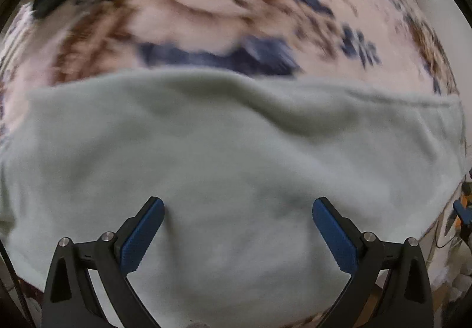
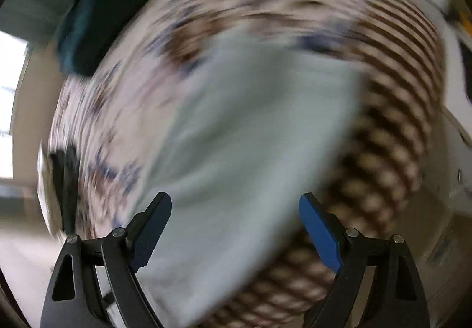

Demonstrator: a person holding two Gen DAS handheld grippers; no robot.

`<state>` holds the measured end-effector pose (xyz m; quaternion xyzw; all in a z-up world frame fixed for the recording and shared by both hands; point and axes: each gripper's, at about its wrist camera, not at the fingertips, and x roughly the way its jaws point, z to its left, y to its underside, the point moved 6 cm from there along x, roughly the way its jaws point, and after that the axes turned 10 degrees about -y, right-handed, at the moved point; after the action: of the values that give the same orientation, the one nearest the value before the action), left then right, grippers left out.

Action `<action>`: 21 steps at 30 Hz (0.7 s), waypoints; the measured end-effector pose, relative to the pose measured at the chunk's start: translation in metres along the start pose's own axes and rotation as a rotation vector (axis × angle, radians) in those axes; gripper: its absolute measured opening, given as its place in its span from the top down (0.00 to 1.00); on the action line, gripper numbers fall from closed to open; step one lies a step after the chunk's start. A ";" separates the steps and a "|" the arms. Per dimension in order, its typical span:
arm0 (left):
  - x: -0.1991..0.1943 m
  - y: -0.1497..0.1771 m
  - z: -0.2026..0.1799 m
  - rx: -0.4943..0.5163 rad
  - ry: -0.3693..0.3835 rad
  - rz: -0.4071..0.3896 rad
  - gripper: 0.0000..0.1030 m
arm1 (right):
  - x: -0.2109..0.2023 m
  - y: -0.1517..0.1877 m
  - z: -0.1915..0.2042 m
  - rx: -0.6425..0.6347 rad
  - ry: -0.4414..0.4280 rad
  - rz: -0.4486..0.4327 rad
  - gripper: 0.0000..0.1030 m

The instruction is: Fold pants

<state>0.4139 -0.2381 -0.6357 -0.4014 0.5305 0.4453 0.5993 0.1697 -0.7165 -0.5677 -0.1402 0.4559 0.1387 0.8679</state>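
Below, each label names one element of the scene.

Left tongs (image 1: 237, 204): arms spread wide apart, nothing gripped between them; the blue pads (image 1: 141, 236) face inward over the cloth. The left-hand tip appears to press a small dent into the fabric, though actual contact cannot be confirmed.

Right tongs (image 2: 235, 199): arms likewise spread wide, nothing gripped; the view is heavily blurred, so whether either tip touches the cloth cannot be told.

Pants (image 1: 230, 157): pale mint-green, soft fleecy cloth, lying spread on the patterned cover. In the left wrist view they fill the lower half of the picture, with a straight hemmed edge running along the far side. In the right wrist view the pants (image 2: 250, 136) appear as a long pale strip running away from the tongs, between the two arms at the near end.

Cover (image 1: 206, 3): a pinkish-white cloth with brown and dark blue motifs, lying under the pants; in the right wrist view the cover (image 2: 398, 68) shows brown stripes to the right of the pants.

Dark item (image 2: 100, 12): a black-and-teal object at the far left edge of the cover, well apart from the pants; too blurred to identify.
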 end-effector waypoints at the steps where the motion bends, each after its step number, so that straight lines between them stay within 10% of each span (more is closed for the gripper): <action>1: 0.015 0.000 -0.006 -0.005 -0.036 0.024 0.00 | -0.001 -0.008 -0.019 0.032 -0.010 -0.016 0.12; 7: 0.034 -0.013 -0.006 -0.051 -0.048 0.023 0.00 | 0.048 -0.044 -0.094 0.224 -0.248 -0.021 0.20; 15: 0.035 -0.008 0.000 -0.064 -0.060 0.040 0.00 | 0.056 -0.073 -0.085 0.258 -0.576 -0.066 0.24; 19: 0.033 -0.010 -0.003 -0.075 -0.077 0.051 0.00 | 0.060 -0.074 -0.070 0.249 -0.717 -0.044 0.48; 21: 0.033 -0.010 -0.002 -0.078 -0.083 0.055 0.00 | 0.077 -0.073 -0.065 0.209 -0.658 0.004 0.49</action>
<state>0.4239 -0.2395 -0.6684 -0.3909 0.4982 0.4983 0.5922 0.1901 -0.7991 -0.6582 0.0029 0.1638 0.1308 0.9778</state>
